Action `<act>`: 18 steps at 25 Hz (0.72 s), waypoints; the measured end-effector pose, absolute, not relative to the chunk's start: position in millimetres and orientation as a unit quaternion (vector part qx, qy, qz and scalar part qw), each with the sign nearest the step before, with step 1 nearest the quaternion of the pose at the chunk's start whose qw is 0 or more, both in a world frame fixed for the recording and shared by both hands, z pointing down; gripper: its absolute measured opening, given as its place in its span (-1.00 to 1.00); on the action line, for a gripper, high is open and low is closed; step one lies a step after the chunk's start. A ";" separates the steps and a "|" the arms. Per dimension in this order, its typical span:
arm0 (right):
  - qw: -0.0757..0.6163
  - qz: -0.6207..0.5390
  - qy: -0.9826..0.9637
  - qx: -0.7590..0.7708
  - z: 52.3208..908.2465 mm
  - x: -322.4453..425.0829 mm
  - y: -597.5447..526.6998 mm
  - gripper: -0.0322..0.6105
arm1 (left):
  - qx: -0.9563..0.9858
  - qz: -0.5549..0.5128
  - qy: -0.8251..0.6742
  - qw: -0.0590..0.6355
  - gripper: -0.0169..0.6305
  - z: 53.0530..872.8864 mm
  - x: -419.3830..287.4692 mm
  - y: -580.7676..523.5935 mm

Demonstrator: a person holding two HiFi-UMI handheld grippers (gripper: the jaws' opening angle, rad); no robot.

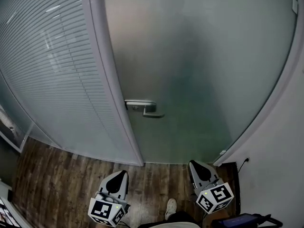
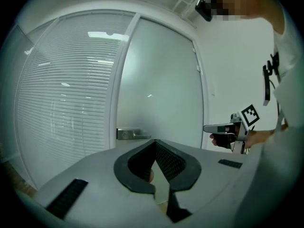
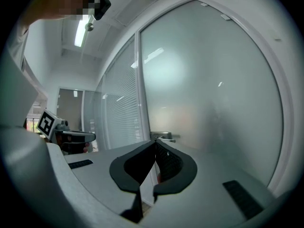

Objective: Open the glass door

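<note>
A frosted glass door (image 1: 199, 70) stands closed ahead, with a metal lever handle (image 1: 144, 108) at its left edge. Both grippers are low in the head view, well short of the door. My left gripper (image 1: 121, 173) is shut with nothing in it and sits below and a little left of the handle. My right gripper (image 1: 193, 164) is also shut and empty, near the door's right foot. The left gripper view has the handle (image 2: 130, 134) just above the closed jaw tips (image 2: 155, 141), with the right gripper (image 2: 223, 128) off to the side. In the right gripper view the handle (image 3: 162, 137) is far ahead of the closed tips (image 3: 155, 142).
A glass panel with white blinds (image 1: 52, 70) fills the left, split from the door by a white frame post (image 1: 114, 84). A white wall (image 1: 285, 141) with a socket and cable (image 1: 245, 161) is at the right. The person's shoe (image 1: 171, 207) rests on the dark wood floor (image 1: 57, 175).
</note>
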State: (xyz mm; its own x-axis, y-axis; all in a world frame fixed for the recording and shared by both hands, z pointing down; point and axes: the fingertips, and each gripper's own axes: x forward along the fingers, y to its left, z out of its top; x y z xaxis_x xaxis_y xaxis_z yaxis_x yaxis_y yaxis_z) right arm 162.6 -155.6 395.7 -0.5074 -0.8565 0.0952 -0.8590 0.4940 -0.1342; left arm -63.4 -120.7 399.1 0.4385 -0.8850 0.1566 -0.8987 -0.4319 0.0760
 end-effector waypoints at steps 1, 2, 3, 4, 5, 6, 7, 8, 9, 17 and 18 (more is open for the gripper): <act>0.005 0.086 -0.864 0.496 394.4 168.3 -169.7 -0.89 | 0.844 0.052 -0.529 0.073 -0.95 397.8 -59.1 -132.7; 0.003 0.089 -0.864 0.496 394.4 175.8 -183.3 -0.89 | 0.843 0.055 -0.530 0.073 -0.95 397.4 -53.6 -143.5; 0.000 0.091 -0.864 0.495 396.0 184.2 -195.7 -0.89 | 0.842 0.056 -0.532 0.073 -0.95 397.9 -47.4 -153.0; -0.002 0.093 -0.864 0.494 398.9 191.9 -206.3 -0.89 | 0.840 0.058 -0.535 0.071 -0.95 399.2 -41.3 -160.6; -0.006 0.096 -0.865 0.493 402.7 197.9 -214.4 -0.89 | 0.839 0.060 -0.537 0.070 -0.95 401.0 -36.2 -166.0; -0.011 0.100 -0.866 0.491 406.7 202.1 -219.9 -0.89 | 0.837 0.064 -0.539 0.069 -0.95 403.1 -32.0 -169.5; -0.015 0.102 -0.867 0.488 410.3 205.4 -223.4 -0.89 | 0.836 0.067 -0.540 0.068 -0.95 405.7 -28.1 -171.7; -0.019 0.103 -0.868 0.486 413.4 208.8 -225.6 -0.89 | 0.836 0.069 -0.541 0.068 -0.95 408.5 -23.9 -173.4; -0.021 0.103 -0.869 0.484 416.1 212.3 -227.6 -0.89 | 0.835 0.070 -0.541 0.069 -0.95 411.0 -19.7 -175.0; -0.021 0.097 -0.861 0.498 403.7 211.1 -255.7 -0.89 | 0.845 0.059 -0.526 0.073 -0.95 404.6 -22.7 -210.7; -0.018 0.095 -0.858 0.505 395.3 208.1 -257.0 -0.89 | 0.849 0.056 -0.520 0.076 -0.95 399.5 -26.3 -216.1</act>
State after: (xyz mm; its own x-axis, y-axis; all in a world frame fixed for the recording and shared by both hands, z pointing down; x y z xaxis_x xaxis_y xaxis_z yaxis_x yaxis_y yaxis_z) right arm 208.1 -257.0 395.3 -0.4896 -0.8696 0.0643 -0.8627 0.4723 -0.1805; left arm -26.3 -216.1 399.5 0.4526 -0.8747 0.1734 -0.8916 -0.4474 0.0706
